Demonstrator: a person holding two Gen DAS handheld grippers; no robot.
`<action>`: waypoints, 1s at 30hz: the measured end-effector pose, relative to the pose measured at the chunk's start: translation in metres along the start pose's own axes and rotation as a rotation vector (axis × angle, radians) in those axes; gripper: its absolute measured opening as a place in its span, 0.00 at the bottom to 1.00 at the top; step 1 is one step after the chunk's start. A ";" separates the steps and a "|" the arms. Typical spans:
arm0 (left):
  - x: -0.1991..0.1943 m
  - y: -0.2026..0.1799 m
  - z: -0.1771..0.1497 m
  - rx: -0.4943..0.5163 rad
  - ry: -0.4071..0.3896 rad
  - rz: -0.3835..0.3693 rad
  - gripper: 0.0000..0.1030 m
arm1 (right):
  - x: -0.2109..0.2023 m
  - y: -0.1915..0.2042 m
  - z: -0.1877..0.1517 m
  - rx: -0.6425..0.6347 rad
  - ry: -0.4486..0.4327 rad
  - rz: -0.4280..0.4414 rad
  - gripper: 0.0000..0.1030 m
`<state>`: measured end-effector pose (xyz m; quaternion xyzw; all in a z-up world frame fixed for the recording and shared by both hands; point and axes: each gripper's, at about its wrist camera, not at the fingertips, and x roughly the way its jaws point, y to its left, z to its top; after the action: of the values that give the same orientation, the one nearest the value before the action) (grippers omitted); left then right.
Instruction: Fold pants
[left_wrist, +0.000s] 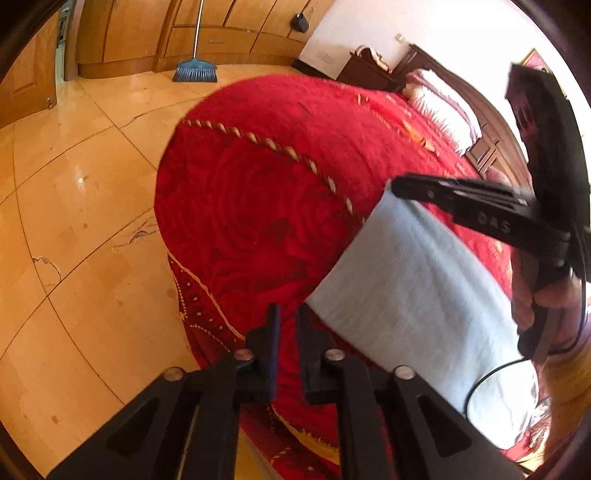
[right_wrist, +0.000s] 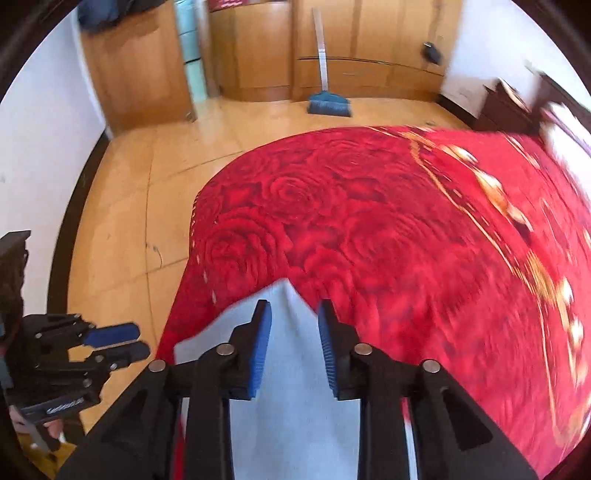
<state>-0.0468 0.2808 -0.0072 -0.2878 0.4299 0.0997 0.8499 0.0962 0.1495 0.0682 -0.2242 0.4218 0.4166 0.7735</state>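
Observation:
The pants (left_wrist: 424, 295) are a pale blue-grey folded strip lying on the red rose bedspread (left_wrist: 277, 166) near the bed's corner. In the left wrist view my left gripper (left_wrist: 288, 314) hovers just left of the strip's near end. Its jaws stand a narrow gap apart, with only bedspread showing between them. My right gripper (left_wrist: 402, 190) reaches in from the right over the strip's far corner. In the right wrist view my right gripper (right_wrist: 294, 306) stands open above the pants (right_wrist: 291, 424), its blue pads clear of the cloth. The left gripper (right_wrist: 142, 341) shows at the left, slightly parted and holding nothing.
The bedspread (right_wrist: 406, 240) hangs over the bed's edge toward the tan tiled floor (left_wrist: 74, 221). A blue broom (left_wrist: 195, 72) leans on the wooden wardrobe (left_wrist: 221, 33). A striped pillow (left_wrist: 439, 103) and a dark nightstand (left_wrist: 365, 70) are at the bed's head.

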 end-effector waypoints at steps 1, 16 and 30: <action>-0.004 -0.001 0.000 0.010 -0.008 0.007 0.18 | -0.007 -0.003 -0.005 0.023 -0.001 -0.001 0.27; -0.002 -0.101 0.004 0.290 0.026 -0.058 0.36 | -0.150 -0.148 -0.161 0.504 0.027 -0.169 0.38; 0.043 -0.169 -0.004 0.409 0.072 0.002 0.45 | -0.115 -0.246 -0.234 0.675 0.065 -0.081 0.39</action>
<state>0.0472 0.1375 0.0251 -0.1121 0.4717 0.0008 0.8746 0.1581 -0.2017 0.0361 0.0148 0.5510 0.2149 0.8062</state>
